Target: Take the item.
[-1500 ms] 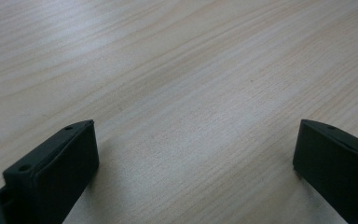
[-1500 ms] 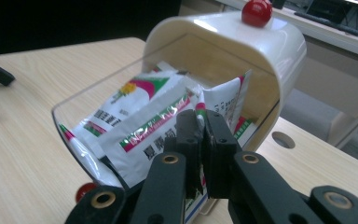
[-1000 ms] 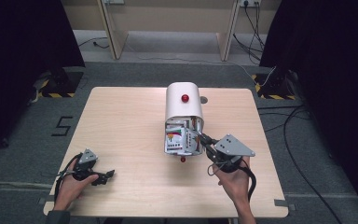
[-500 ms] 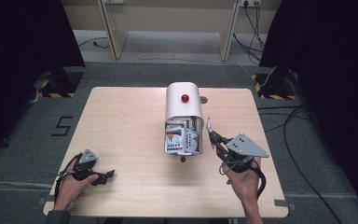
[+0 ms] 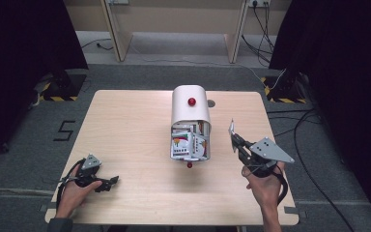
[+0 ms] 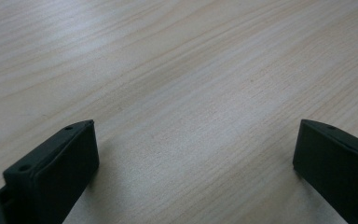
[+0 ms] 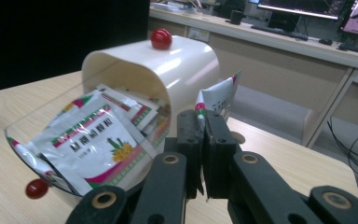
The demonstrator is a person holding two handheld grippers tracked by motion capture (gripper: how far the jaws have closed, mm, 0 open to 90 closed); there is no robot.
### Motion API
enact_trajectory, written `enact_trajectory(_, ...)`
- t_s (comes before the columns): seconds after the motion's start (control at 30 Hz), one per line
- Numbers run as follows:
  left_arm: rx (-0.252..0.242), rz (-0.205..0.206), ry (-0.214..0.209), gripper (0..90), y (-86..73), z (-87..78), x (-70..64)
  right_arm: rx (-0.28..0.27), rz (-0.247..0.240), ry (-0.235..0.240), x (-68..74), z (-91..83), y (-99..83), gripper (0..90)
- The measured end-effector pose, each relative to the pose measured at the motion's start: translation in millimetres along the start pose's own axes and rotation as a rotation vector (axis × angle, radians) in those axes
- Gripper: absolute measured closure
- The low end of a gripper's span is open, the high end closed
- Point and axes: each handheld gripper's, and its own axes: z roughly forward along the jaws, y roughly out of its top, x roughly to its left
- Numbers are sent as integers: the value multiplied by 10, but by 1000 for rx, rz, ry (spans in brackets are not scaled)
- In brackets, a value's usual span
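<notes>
Step in hand: we are drawing one sachet (image 7: 219, 100) out and away from the cream box (image 5: 190, 106), best kept upright and clear of the open clear lid (image 7: 51, 154).
Right gripper (image 7: 203, 154): we are pinching the sachet's lower edge, jaws pressed together on it; it stands just right of the box.
Left gripper (image 5: 107, 183): we are resting it on the table (image 5: 125, 125), jaws apart, holding nothing, well apart from the box.
Remaining sachets (image 7: 93, 140): spilling from the box mouth.
</notes>
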Motion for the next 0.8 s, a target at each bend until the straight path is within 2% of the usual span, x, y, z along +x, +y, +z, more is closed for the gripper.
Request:
enact_trajectory(0.33,1,1,0,0,-1,-2,1,30,25,-20,-118,36,-115,872)
enact_trajectory(0.8,1,1,0,0,-1,-2,0,52,32,-23,-164,82,-188,871)
